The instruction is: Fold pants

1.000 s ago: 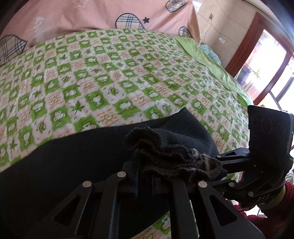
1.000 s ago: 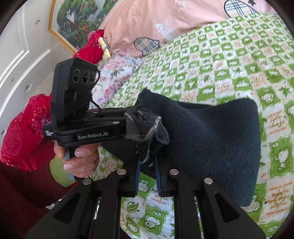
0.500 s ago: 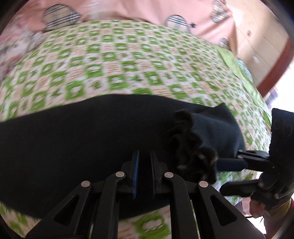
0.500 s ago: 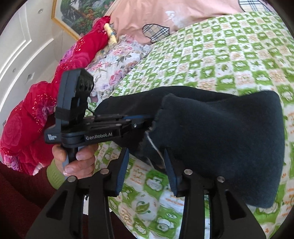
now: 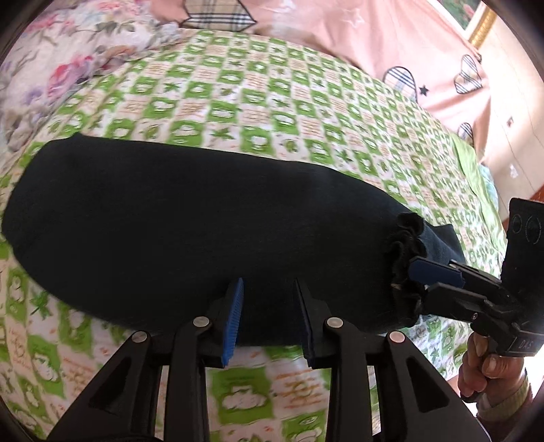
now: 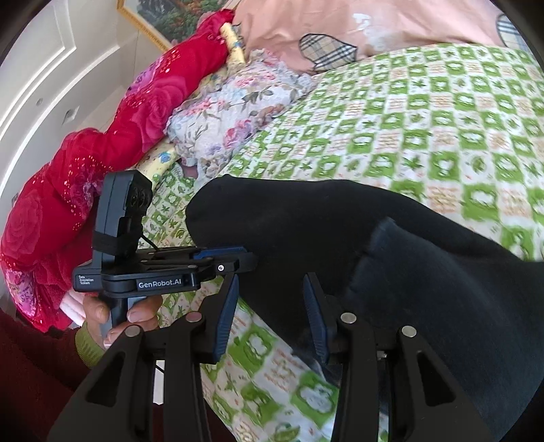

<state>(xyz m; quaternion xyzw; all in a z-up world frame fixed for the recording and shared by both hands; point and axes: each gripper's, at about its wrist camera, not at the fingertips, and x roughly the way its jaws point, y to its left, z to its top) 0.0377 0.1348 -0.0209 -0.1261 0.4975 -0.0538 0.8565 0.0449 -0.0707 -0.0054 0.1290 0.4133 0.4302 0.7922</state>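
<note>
The dark pants (image 5: pixel 190 224) lie folded flat on the green checked bed sheet (image 5: pixel 272 95). Their frayed hem end (image 5: pixel 404 238) rests on top at the right. My left gripper (image 5: pixel 268 299) is open and empty at the near edge of the pants. My right gripper (image 6: pixel 268 292) is open and empty over the pants (image 6: pixel 374 244). It also shows in the left wrist view (image 5: pixel 421 282), with its fingers beside the frayed hem. The left gripper shows in the right wrist view (image 6: pixel 238 258), at the pants' left end.
A pink quilt (image 5: pixel 357 30) with plaid patches lies at the back. A floral pillow (image 6: pixel 234 102) and a red blanket (image 6: pixel 102 142) lie at the head end. The bed's front edge is just below both grippers.
Both grippers have opened and let go of the pant hems. The hem now lies on the folded pants. The left gripper has shifted left along the pants.
</note>
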